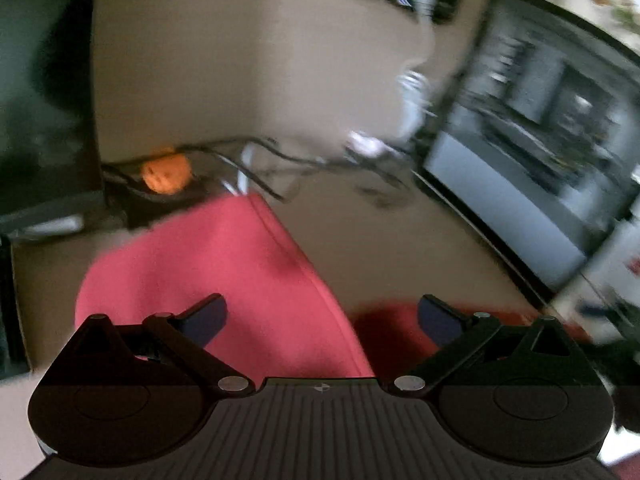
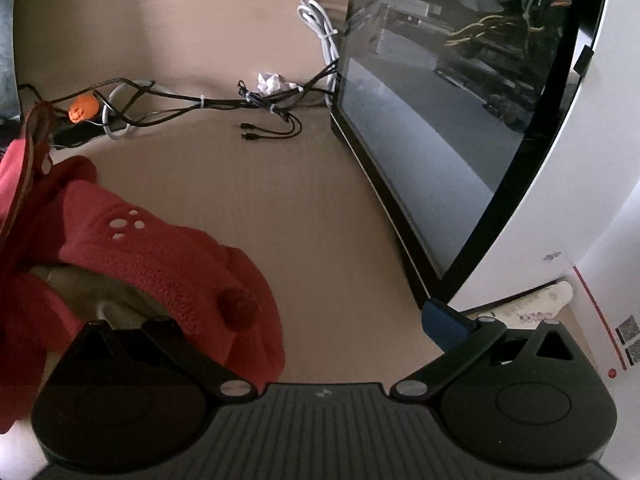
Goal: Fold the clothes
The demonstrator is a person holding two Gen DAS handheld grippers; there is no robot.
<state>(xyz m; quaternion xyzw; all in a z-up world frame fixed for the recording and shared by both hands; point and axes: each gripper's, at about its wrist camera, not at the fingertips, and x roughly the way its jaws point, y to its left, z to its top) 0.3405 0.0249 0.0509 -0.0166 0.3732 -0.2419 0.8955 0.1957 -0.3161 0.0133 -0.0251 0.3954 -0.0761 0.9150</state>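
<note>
A red-pink garment lies on the tan table, with a flat hemmed panel reaching away in the blurred left wrist view. My left gripper is open just above it, fingers either side of its right edge. In the right wrist view the same garment is bunched at the left, a knitted part with white dots and a red pom-pom. My right gripper is open; its left finger is hidden behind the knit, its blue-padded right finger over bare table.
A glass-sided computer case stands at the right. Black and white cables run along the back wall, with an orange pumpkin figure at the back left. A white box sits at the right front.
</note>
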